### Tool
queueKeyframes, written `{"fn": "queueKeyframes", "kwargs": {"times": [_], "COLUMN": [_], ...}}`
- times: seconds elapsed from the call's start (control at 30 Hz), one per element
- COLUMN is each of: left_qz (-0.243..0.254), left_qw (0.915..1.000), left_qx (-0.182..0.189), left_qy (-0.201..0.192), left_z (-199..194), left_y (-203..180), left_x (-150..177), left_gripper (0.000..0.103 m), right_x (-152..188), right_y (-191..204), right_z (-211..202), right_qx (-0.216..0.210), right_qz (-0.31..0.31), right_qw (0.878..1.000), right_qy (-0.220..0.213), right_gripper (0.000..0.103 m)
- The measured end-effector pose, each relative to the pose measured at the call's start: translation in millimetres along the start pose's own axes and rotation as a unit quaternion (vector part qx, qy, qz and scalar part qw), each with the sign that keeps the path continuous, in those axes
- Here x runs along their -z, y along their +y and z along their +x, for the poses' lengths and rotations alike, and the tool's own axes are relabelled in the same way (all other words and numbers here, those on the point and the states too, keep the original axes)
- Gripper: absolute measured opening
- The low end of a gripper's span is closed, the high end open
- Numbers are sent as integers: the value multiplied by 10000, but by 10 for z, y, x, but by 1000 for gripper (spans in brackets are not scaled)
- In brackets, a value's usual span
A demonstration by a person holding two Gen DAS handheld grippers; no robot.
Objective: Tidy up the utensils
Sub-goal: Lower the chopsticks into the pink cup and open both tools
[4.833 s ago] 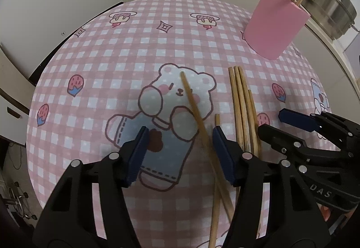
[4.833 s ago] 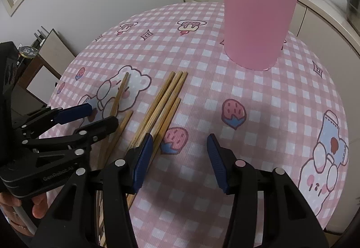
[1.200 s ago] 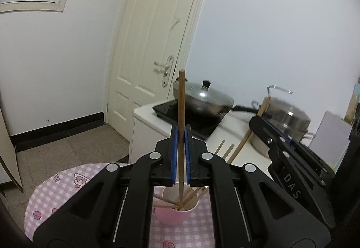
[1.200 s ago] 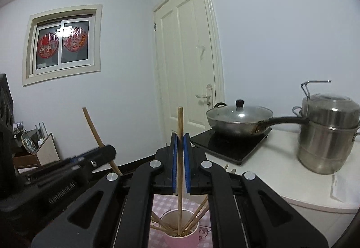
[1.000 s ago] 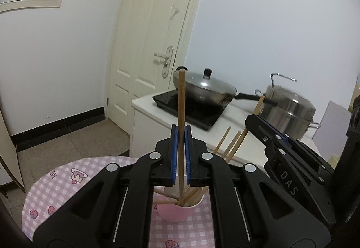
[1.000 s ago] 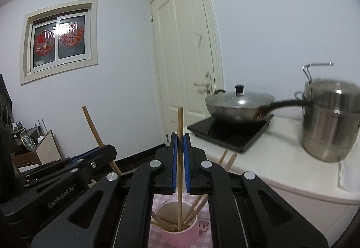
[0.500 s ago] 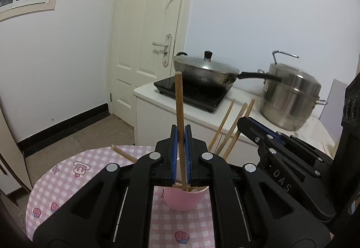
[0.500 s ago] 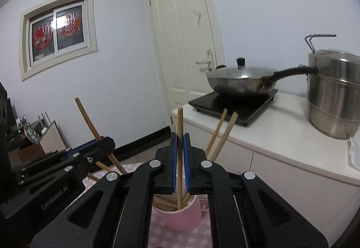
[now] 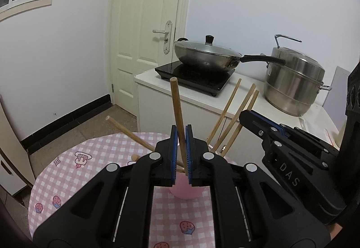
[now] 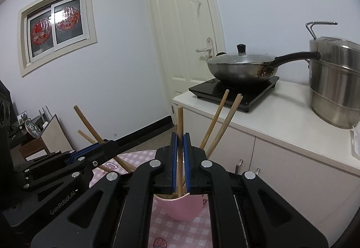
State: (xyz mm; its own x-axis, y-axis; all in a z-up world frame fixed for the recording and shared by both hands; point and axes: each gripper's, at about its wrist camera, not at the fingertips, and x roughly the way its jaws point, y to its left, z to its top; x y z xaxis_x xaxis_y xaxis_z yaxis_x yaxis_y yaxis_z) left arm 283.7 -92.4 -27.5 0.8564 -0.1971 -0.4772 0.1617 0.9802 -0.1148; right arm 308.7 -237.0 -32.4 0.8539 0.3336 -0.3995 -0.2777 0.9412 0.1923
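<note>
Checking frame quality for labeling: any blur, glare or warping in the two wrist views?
Left wrist: sharp, heavy fisheye bending the door, dark corners, mild shine on the steel pot. Right wrist: same warp, chopstick in the tongs slightly smeared, window dim.

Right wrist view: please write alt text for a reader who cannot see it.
The right gripper pinches one chopstick upright above a pink cup of chopsticks on a checked table. The left gripper is at left; a wok and steel pot sit on the counter behind.

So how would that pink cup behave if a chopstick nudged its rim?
The cup looks light and tall, so it probably tips easily. Chopsticks leaning far over its rim likely add leverage. The cloth underneath may let it slide.
</note>
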Motion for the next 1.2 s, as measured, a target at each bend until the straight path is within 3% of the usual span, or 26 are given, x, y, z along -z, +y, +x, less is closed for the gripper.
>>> {"fn": "queueKeyframes", "kwargs": {"times": [0.2, 0.37, 0.77, 0.8, 0.83, 0.87, 1.2], "left_qz": [14, -1, 270, 294, 301, 286, 438], "left_qw": [10000, 10000, 9993, 9991, 9989, 9986, 9941], "left_qx": [12, 69, -198, -233, -266, -285, -587], "left_qy": [51, 41, -162, -207, -259, -354, -799], "left_z": [-51, -144, -562, -618, -673, -741, -1263], "left_y": [9, 27, 4, -2, 0, 7, 40], "left_x": [15, 25, 43, 51, 60, 73, 207], "left_gripper": [9, 9, 11, 20, 44, 59, 63], "right_x": [8, 12, 12, 17, 25, 34, 181], "right_y": [0, -3, 34, 38, 45, 55, 195], "right_z": [-18, -79, -408, -452, -496, -533, -843], "right_qx": [-67, -104, -260, -278, -285, -292, -382], "right_qz": [90, 184, 362, 376, 382, 389, 348], "right_qw": [9999, 9997, 9989, 9988, 9988, 9987, 9985], "right_qy": [100, 136, 119, 115, 114, 121, 199], "right_gripper": [6, 31, 38, 38, 39, 40, 41]}}
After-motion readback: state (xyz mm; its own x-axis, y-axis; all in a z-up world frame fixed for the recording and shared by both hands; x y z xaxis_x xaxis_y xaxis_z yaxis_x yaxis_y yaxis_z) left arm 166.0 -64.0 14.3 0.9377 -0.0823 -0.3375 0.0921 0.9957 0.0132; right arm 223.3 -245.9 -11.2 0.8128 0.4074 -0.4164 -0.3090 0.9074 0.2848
